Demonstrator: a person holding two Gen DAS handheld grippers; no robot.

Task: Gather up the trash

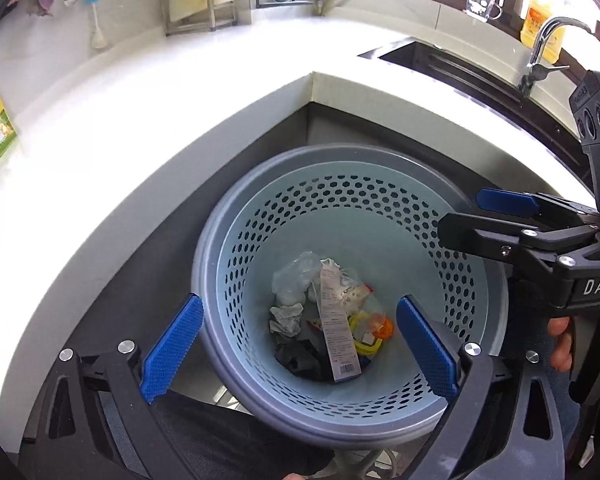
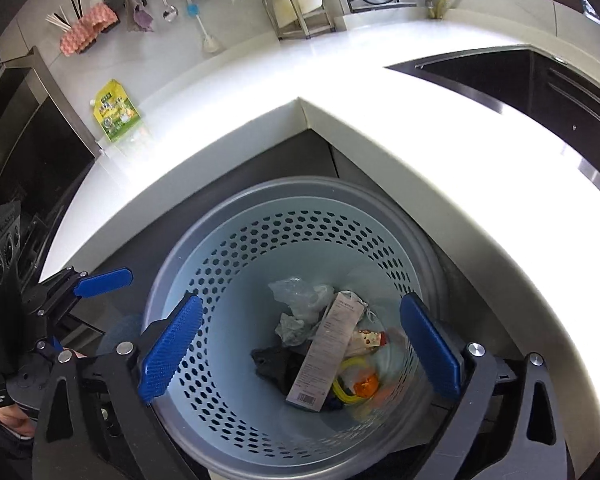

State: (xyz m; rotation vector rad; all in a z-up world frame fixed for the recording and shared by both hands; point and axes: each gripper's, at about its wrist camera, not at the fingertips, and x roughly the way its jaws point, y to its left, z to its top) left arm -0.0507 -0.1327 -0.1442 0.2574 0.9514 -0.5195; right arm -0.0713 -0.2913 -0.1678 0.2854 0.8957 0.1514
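Blue-padded, both tools hung over the bin [image 1: 340, 184], tipped steeply down so that anything let go would fall inside; left gripper [image 1: 300, 354] spread to its widest, nothing between the pads; right gripper [image 2: 300, 354] just as wide and equally bare, seen from the left camera reaching in over the far rim. Lay at the bottom of the bin, well below both sets of pads: a long white carton [image 1: 338, 328] with a barcode, propped across the heap; crumpled clear plastic [image 1: 296, 274]; a wad of paper [image 1: 286, 316]; something yellow and orange [image 2: 358, 386], partly hidden; dark scraps underneath, too tangled to name. Stood on the floor, tucked into the inner corner of the white counter [image 1: 140, 128], presumably so both stretches of worktop could be cleared into it. Still out on the counter, well apart from the bin: a green-and-yellow pouch [image 2: 118, 110], lying flat; probably the next piece to fetch, though whether it counts as rubbish cannot be told.
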